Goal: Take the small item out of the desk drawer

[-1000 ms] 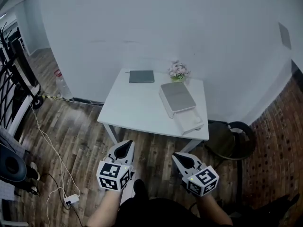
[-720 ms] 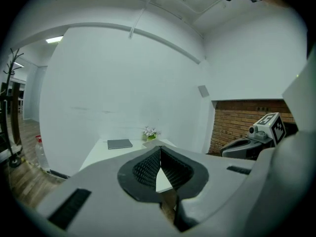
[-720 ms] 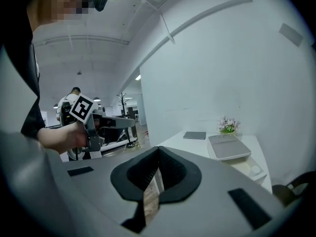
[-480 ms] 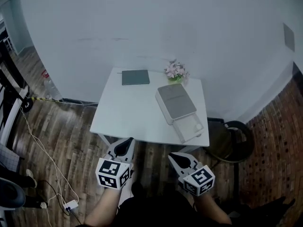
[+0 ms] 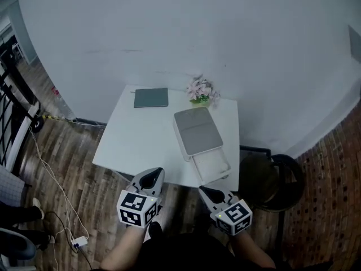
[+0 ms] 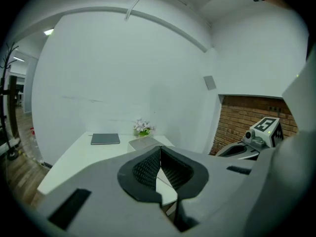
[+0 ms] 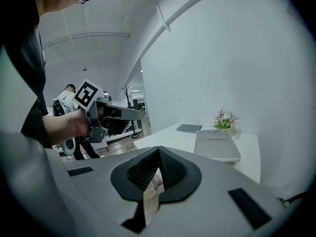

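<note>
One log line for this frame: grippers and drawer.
phase: pre-grasp | left gripper: shut, empty | right gripper: shut, empty | drawer: open | contact: neither gripper touches it

left hand-held gripper (image 5: 151,176): grey, wedge-shaped, tapering to a dark tip, and behind it the left marker cube (image 5: 137,209), white with black square markers. right hand-held gripper (image 5: 204,191), same build, and there's the right marker cube (image 5: 234,217) with a tiny green light on one edge. up close, the pads (image 6: 145,171) are black and finely ribbed, set in smooth grey shells. the person wears a dark top (image 5: 186,256).
</note>
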The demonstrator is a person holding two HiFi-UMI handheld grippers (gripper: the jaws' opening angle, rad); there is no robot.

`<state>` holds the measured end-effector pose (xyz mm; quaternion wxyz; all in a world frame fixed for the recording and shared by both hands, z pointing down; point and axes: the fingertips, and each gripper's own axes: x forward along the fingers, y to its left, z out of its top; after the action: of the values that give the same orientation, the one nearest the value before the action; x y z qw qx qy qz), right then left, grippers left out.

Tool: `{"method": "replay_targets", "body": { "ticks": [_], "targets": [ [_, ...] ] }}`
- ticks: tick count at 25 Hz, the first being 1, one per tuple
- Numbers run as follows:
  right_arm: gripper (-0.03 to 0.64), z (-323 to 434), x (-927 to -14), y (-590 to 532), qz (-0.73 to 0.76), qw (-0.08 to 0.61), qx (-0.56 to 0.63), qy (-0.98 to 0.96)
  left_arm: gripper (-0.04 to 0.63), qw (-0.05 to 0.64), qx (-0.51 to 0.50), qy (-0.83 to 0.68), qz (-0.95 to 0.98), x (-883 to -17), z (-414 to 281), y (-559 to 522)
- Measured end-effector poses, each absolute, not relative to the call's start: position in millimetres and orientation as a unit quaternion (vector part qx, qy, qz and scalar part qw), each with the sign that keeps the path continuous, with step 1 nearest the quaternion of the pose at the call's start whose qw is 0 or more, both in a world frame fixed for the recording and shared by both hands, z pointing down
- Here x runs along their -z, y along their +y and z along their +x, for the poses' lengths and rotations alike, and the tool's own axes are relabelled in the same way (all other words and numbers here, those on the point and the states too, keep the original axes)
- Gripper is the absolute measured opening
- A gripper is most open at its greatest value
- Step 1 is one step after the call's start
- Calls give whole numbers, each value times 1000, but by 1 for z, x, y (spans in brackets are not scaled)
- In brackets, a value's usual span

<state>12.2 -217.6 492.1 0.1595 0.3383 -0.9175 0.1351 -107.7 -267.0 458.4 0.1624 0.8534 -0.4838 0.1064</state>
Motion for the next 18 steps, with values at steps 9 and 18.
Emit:
{"method": "replay_targets", "body": {
  "ticks": [9, 18],
  "targets": [
    [5, 144, -487, -274, 338, 153, -126, -920, 11, 154, -124, -493, 847, -458, 10, -306],
    [5, 189, -498, -295, 359, 144, -140, -911, 11, 159, -141, -477, 853, -476, 48, -315]
  ]
}}
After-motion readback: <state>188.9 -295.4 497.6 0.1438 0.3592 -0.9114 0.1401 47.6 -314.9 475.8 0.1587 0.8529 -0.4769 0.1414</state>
